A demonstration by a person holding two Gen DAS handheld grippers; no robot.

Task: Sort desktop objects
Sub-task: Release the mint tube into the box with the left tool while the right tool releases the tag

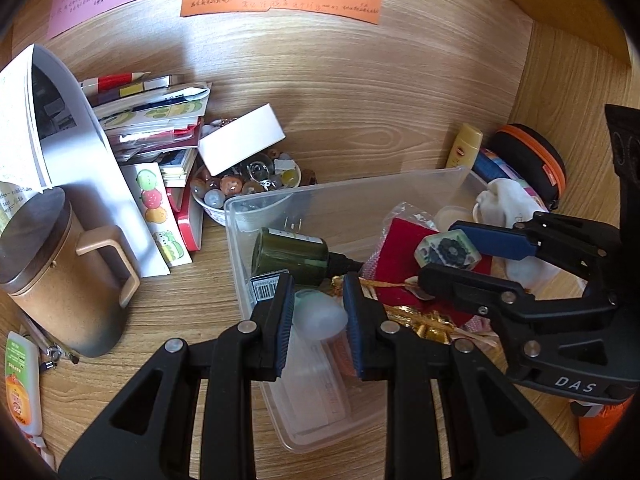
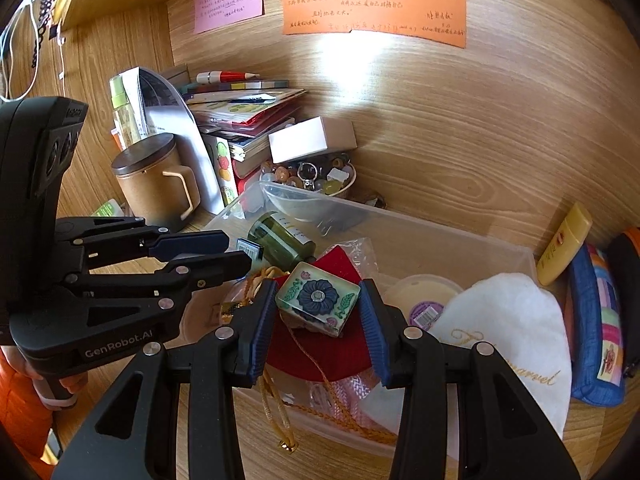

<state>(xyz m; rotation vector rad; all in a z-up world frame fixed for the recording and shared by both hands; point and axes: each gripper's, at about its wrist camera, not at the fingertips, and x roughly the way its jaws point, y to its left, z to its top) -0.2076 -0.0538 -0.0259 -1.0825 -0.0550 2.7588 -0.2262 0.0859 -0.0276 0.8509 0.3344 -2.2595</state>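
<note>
My right gripper (image 2: 318, 312) pinched the floral block (image 2: 318, 300) between its blue pads (image 2: 370, 320), holding it over the clear bin (image 2: 460, 240), above a red cloth (image 2: 316, 356). From the left camera I saw that same block (image 1: 448, 250) sitting between the right gripper's fingers (image 1: 492, 240). My left gripper (image 1: 318, 314) was over the near part of the bin (image 1: 240, 240), its pads on either side of a pale translucent cap (image 1: 320, 316); I could not tell whether they were actually squeezing it or only standing close beside it. In the bin lay a dark green bottle (image 1: 292, 256) on its side, gold cord (image 2: 276, 412) and a white pouch (image 2: 504, 344). Left of the bin stood a brown lidded mug (image 1: 64, 272), and behind it a bowl of beads (image 1: 248, 188) beside a stack of books (image 1: 160, 128).
</note>
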